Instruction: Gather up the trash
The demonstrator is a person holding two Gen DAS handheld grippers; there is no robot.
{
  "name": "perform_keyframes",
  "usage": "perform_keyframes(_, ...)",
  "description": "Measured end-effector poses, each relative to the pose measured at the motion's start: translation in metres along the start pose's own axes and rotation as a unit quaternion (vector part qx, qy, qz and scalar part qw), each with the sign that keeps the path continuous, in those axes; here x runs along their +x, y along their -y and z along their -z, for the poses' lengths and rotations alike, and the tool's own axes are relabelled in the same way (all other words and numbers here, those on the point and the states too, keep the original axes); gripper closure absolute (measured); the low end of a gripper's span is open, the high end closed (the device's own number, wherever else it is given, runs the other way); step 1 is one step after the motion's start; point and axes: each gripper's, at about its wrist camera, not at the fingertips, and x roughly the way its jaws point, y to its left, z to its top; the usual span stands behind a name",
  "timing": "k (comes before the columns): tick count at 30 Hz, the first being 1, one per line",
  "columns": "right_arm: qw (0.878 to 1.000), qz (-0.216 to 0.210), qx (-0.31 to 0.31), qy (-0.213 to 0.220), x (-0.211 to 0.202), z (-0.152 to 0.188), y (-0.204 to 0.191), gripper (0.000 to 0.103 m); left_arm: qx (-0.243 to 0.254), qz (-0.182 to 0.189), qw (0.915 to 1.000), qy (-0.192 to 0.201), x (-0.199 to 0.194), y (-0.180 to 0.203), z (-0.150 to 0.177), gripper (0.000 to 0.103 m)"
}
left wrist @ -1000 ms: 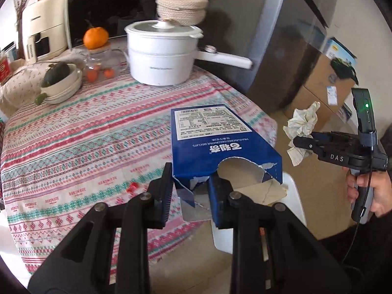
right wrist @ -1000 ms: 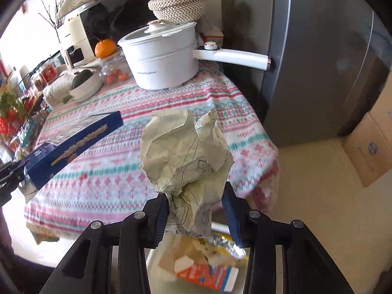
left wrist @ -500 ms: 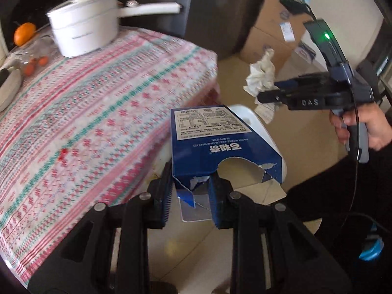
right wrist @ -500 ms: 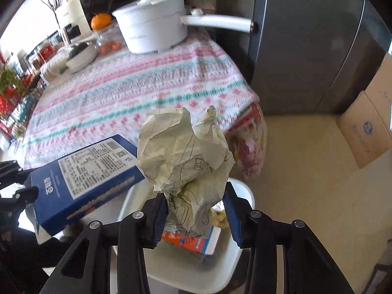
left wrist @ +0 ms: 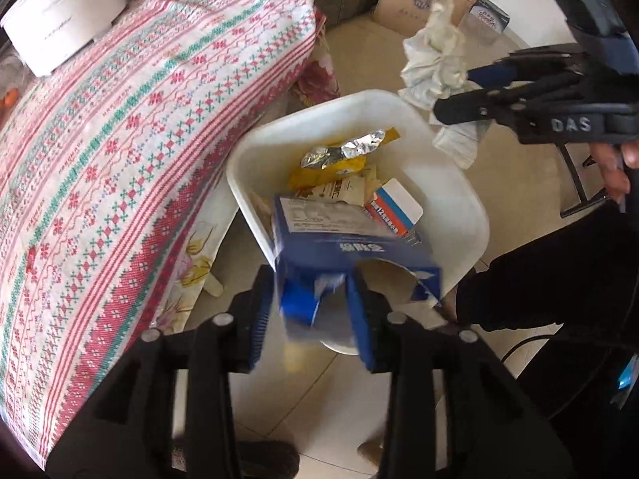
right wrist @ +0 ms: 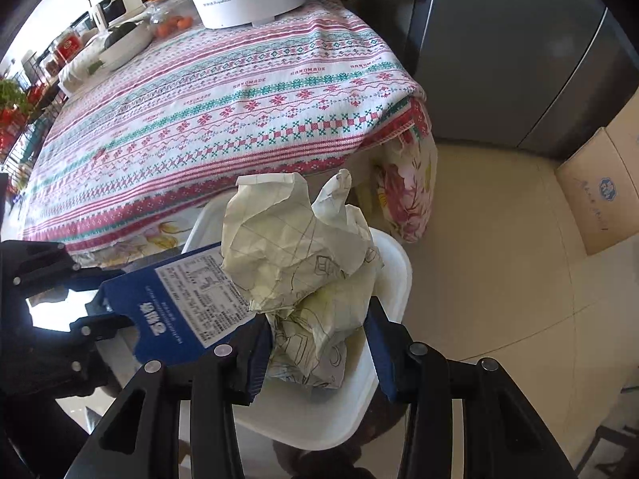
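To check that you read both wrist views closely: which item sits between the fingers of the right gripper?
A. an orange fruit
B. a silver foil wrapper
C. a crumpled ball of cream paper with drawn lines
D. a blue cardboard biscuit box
C: the right wrist view shows the crumpled ball of cream paper pinched by the right gripper over the white plastic bin; the blue cardboard box is at the left gripper, whose jaws are opening.

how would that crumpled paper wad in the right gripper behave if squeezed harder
The crumpled paper probably just crushes: its loose folds bulge above the right gripper. It looks light and unlikely to break. Its irregular shape probably won't roll.
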Motion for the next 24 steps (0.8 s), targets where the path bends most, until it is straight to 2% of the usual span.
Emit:
perform_keyframes(1, 1.0, 0.0, 0.0, -0.002, 0.001, -0.001, 0.0, 0.057, -0.007, 0.001, 1.0, -0.002, 0.0, -0.003, -0.001, 0.044)
perform_keyframes(2, 1.0, 0.0, 0.0, -0.004, 0.001, -0.001, 0.0, 0.057, -0.012, 0.003, 0.9999, 0.001, -0.002, -0.004, 0.0, 0.04)
perform_keyframes(6, 1.0, 0.002, -0.001, -0.014, 0.005, -0.001, -0.001, 0.056, -0.023, 0.01, 0.9994, 0.023, -0.015, -0.014, 0.002, 0.036)
perform_keyframes(9, 1.0, 0.004, -0.006, -0.02, 0.008, -0.002, -0.003, 0.054, -0.038, 0.008, 0.9986, 0.034, -0.024, -0.022, 0.006, 0.029)
perform_keyframes(11, 1.0, 0.003, -0.008, -0.028, 0.012, -0.004, -0.006, 0.047, -0.049, 0.006, 0.9981, 0.037, -0.027, -0.025, 0.008, 0.027)
perform_keyframes(13, 0.999, 0.008, -0.007, -0.033, 0.014, -0.004, -0.008, 0.031, -0.069, 0.001, 0.9968, 0.039, -0.032, -0.031, 0.009, 0.027)
perform_keyframes(17, 1.0, 0.017, -0.002, -0.024, 0.01, -0.006, -0.01, 0.028, -0.134, -0.003, 0.9889, 0.064, -0.049, -0.041, 0.018, 0.018)
perform_keyframes(20, 1.0, 0.022, 0.018, 0.0, -0.004, -0.004, -0.011, 0.027, -0.161, -0.024, 0.983, 0.084, -0.065, -0.035, 0.03, 0.016)
perform_keyframes(24, 0.996, 0.017, 0.044, 0.069, -0.041, 0.004, -0.023, 0.022, -0.179, -0.071, 0.9747, 0.114, -0.089, -0.018, 0.048, 0.008)
